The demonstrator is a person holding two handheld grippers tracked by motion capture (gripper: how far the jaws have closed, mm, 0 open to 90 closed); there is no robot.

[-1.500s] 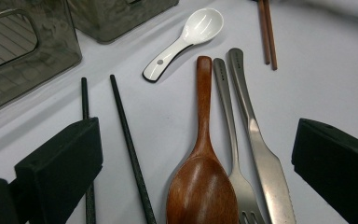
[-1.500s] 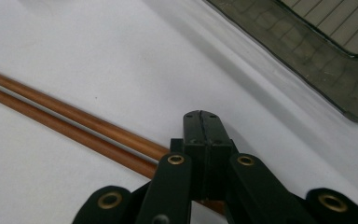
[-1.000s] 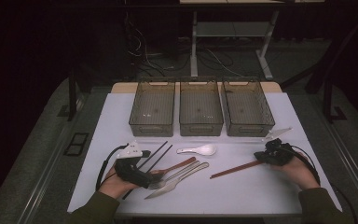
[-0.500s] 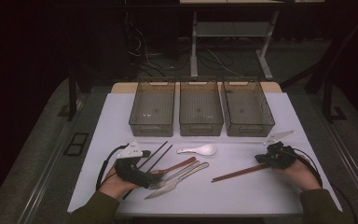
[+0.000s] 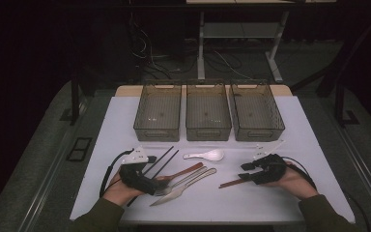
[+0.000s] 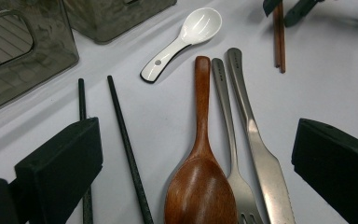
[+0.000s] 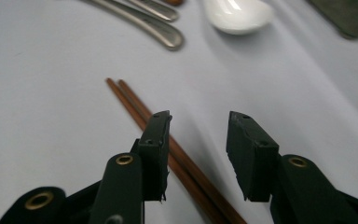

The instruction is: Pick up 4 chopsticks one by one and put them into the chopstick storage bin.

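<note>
Right gripper [image 7: 198, 156] just released, jaws apart over 2 brown chopsticks [image 7: 135, 105] — left gripper [image 6: 196, 172] wide, empty.

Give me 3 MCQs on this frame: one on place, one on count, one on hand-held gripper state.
1. Where does the white spoon lie?
A. Inside the middle bin
B. On the table in front of the bins
C. Between the left jaws

2. How many bins stand in the row?
A. Two
B. Three
C. Four

3. How does the right hand-held gripper stand to the brown chopsticks?
A. Jaws apart, chopsticks lying on the table
B. Clamped, chopsticks lifted
C. Holding the fork

Answers:
1 B: the high view shows it on the white top, short of the bins.
2 B: three sit side by side.
3 A: the right gripper view shows a gap; the jaws have just been opening, with the pair passing under one jaw.
</note>
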